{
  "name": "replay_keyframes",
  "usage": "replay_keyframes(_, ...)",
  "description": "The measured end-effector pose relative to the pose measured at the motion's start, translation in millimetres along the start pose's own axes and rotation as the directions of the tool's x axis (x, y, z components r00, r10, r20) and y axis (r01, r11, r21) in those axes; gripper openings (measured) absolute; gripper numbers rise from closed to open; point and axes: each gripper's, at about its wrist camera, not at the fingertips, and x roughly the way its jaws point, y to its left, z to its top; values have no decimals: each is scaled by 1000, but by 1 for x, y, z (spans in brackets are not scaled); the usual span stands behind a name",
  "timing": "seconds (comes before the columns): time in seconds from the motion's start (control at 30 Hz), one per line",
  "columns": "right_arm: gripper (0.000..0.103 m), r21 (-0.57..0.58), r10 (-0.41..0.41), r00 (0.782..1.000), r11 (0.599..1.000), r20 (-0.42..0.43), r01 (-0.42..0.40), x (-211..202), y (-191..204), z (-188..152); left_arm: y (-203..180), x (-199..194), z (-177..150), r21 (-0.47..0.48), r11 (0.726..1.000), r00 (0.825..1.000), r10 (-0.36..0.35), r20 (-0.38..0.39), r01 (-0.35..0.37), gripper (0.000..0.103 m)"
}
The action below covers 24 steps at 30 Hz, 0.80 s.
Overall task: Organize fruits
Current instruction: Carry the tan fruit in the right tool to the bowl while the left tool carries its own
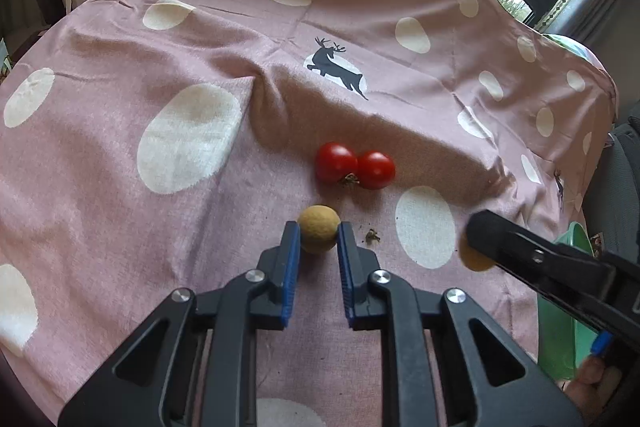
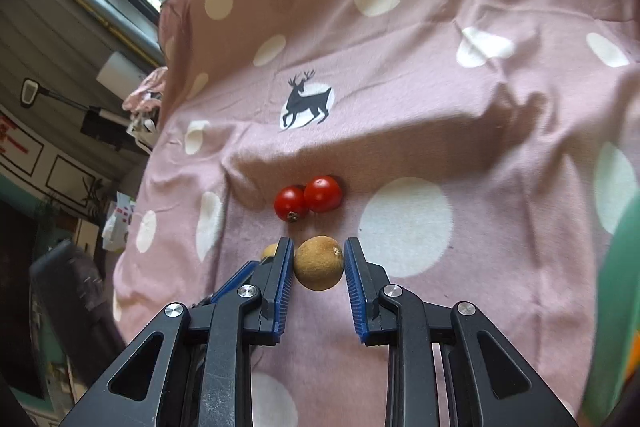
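on pink cloth (image 1: 120, 187), each gripper (image 1: 319, 231) (image 2: 319, 255) clamps 1 brown fruit (image 1: 319, 234) (image 2: 319, 262).

In the left wrist view, a tan round fruit (image 1: 474, 259) at the right of the frame is mostly hidden behind the right gripper's dark finger (image 1: 520, 247); only its lower left edge shows. A green bowl (image 1: 576, 239) at the right edge is covered by that gripper and cut off by the frame.

In the right wrist view, a second tan fruit (image 2: 270, 251) peeks out at centre left, largely masked by the left finger (image 2: 280, 267). A blurred green shape (image 2: 616, 307) fills the lower right edge; what it is cannot be told.
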Motion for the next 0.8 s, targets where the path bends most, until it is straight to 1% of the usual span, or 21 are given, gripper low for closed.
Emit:
replay_keyframes(0.07,28,-3,5,1000,1000,28,-5,-18,-3,-7,0,-3,-1,-1,1000,1000,5,12,-5,17)
replay_keyframes(0.13,28,-5,0,999,1000,52,0,-34,-7,-15,-1,-8,-3,4,1000,1000,-8,25,8,9)
replay_keyframes(0.17,28,-3,-3,998,1000,62,3,-42,-10,-20,-2,-12,-4,4,1000,999,-15,32,15,7)
replay_keyframes(0.23,28,1,-8,996,1000,91,8,-57,-16,-29,-5,-19,-7,22,999,998,-35,52,34,7)
replay_keyframes(0.33,28,25,-31,990,999,138,28,-75,-29,-40,-9,-24,-13,42,998,997,-48,54,46,8)
replay_keyframes(0.37,28,31,-36,988,999,149,32,-79,-33,-42,-11,-24,-14,55,997,997,-50,56,46,8)
replay_keyframes(0.43,28,41,-36,985,999,168,30,-85,-41,-44,-12,-23,-13,73,997,997,-31,68,26,8)
replay_keyframes(0.47,28,47,-33,984,999,174,25,-89,-45,-45,-11,-22,-11,69,998,996,-16,82,11,12)
replay_keyframes(0.53,28,58,-24,982,998,187,14,-92,-49,-44,-8,-19,-6,53,999,997,-13,81,8,18)
replay_keyframes(0.6,28,60,-24,980,998,198,12,-96,-52,-44,-5,-14,-3,32,999,998,-20,66,18,37)
replay_keyframes(0.63,28,59,-24,979,998,200,12,-96,-53,-44,-4,-12,-2,20,1000,998,-14,61,13,40)
replay_keyframes(0.73,28,63,-12,980,998,199,-1,-97,-55,-45,-4,-1,-2,19,1000,999,14,28,-15,42)
replay_keyframes(0.8,28,69,-6,981,998,195,-7,-96,-56,-44,-7,1,-3,38,998,999,46,27,-47,42)
